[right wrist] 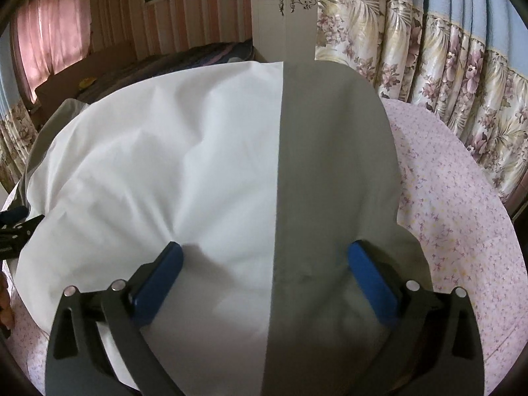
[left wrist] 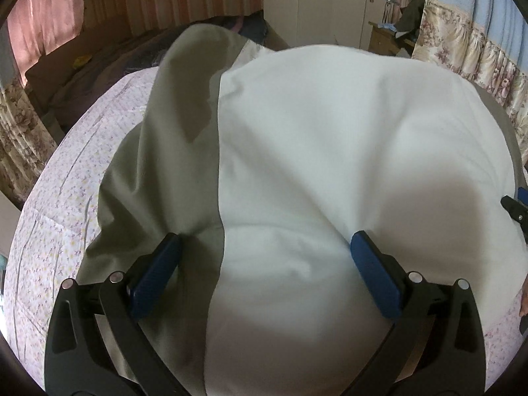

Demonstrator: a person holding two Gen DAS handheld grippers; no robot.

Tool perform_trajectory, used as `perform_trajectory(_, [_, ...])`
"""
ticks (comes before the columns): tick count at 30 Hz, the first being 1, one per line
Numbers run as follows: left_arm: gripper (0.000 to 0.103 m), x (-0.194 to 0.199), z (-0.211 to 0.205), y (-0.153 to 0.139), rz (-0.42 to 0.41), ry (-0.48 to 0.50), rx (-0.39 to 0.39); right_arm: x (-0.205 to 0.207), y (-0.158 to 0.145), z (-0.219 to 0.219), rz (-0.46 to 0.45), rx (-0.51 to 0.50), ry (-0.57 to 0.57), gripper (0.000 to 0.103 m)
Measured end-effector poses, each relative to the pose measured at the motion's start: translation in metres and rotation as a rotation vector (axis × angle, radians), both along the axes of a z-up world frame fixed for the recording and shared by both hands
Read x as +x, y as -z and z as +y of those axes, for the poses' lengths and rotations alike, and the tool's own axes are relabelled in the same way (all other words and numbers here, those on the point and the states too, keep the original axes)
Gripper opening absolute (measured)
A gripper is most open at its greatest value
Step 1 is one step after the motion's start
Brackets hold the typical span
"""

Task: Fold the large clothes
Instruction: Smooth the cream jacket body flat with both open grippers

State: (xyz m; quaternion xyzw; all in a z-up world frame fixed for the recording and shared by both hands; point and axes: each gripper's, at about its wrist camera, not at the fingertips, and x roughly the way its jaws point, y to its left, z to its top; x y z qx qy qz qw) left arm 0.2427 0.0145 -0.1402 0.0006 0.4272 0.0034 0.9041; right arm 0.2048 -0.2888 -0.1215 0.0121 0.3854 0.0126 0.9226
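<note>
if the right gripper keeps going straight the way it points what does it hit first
Most likely the white and grey garment spread on the floral bedsheet: the right gripper is open, its fingers already pressing into the cloth on either side of the white-grey seam. Depth is hard to judge.

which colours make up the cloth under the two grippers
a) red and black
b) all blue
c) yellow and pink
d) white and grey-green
d: the cloth has a white panel meeting a grey-green panel along a straight seam, and both the open left gripper and the open right gripper hover over it on the floral bedsheet.
</note>
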Motion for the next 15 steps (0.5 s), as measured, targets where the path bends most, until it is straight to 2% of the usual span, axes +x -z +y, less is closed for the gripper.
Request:
perform_trajectory(4, [0.100, -0.012, -0.001, -0.014, -0.038, -0.018, 0.014, -0.017, -0.013, -0.006, -0.084, 0.072, 0.011, 0.101])
perform_trajectory(6, [0.100, -0.021, -0.002, -0.029, -0.066, -0.016, -0.033, -0.024, -0.026, -0.004, -0.119, 0.137, -0.002, 0.101])
perform_trajectory(7, [0.100, -0.025, -0.004, -0.035, -0.083, -0.009, -0.054, -0.026, -0.030, -0.001, -0.130, 0.138, -0.013, 0.101])
perform_trajectory(9, [0.100, -0.035, -0.012, -0.047, -0.121, 0.000, -0.074, -0.030, -0.038, 0.016, -0.145, 0.096, -0.042, 0.101])
perform_trajectory(12, [0.100, -0.039, -0.031, -0.048, -0.127, 0.035, -0.069, -0.034, -0.034, 0.042, -0.137, -0.010, -0.075, 0.101])
perform_trajectory(15, [0.100, -0.033, -0.051, -0.032, -0.079, 0.058, -0.015, -0.032, -0.022, 0.052, -0.103, -0.043, -0.097, 0.101])
